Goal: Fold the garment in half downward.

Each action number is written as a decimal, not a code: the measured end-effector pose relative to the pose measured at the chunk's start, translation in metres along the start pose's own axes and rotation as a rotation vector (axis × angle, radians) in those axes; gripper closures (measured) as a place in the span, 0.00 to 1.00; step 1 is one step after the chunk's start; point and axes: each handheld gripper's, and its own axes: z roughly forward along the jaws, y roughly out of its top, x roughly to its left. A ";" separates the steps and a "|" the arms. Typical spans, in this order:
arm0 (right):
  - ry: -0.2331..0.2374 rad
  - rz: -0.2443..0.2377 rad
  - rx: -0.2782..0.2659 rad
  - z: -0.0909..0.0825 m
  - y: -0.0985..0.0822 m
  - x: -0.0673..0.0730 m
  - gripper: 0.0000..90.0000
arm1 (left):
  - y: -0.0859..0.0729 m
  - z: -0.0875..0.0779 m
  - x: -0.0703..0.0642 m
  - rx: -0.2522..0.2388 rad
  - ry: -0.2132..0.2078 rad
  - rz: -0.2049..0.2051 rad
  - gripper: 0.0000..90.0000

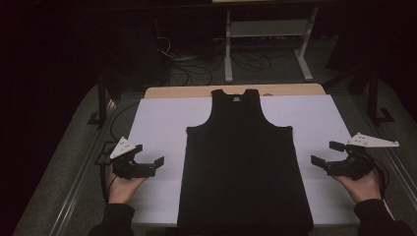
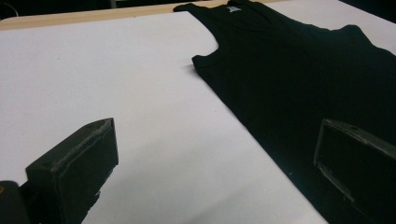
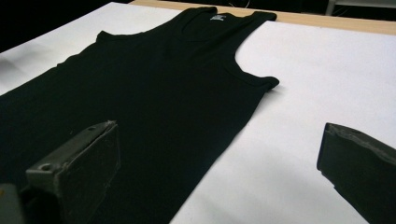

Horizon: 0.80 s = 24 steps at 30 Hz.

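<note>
While the black tank top (image 1: 244, 162) lies flat mid-worktop (image 1: 157, 118), between the left gripper (image 1: 147, 156) and right gripper (image 1: 325, 153), jaws released and empty, its soft, light cloth seems best pinched at hem corners.

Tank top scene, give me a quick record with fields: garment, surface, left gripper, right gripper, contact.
garment: black tank top, spread flat, straps at the far end, hem toward the person
surface: white sheet on a wooden table
left gripper: open, beside the garment's left edge
right gripper: open, beside the garment's right edge
contact: neither gripper touches the tank top
</note>
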 end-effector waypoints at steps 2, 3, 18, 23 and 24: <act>-0.001 -0.001 -0.001 0.000 0.000 0.000 0.00 | 0.000 0.000 0.000 -0.002 -0.002 -0.002 0.00; 0.000 -0.001 0.000 0.000 0.000 0.000 0.00 | 0.000 0.000 0.001 -0.003 -0.003 -0.002 0.00; 0.003 -0.010 -0.008 0.000 0.005 0.001 0.00 | 0.004 0.001 -0.001 -0.013 -0.023 0.014 0.00; 0.004 -0.013 -0.010 0.000 0.006 0.002 0.00 | 0.006 0.001 -0.004 -0.011 -0.037 0.020 0.00; 0.004 -0.015 -0.010 0.000 0.007 0.002 0.00 | 0.007 0.001 -0.004 -0.013 -0.040 0.023 0.00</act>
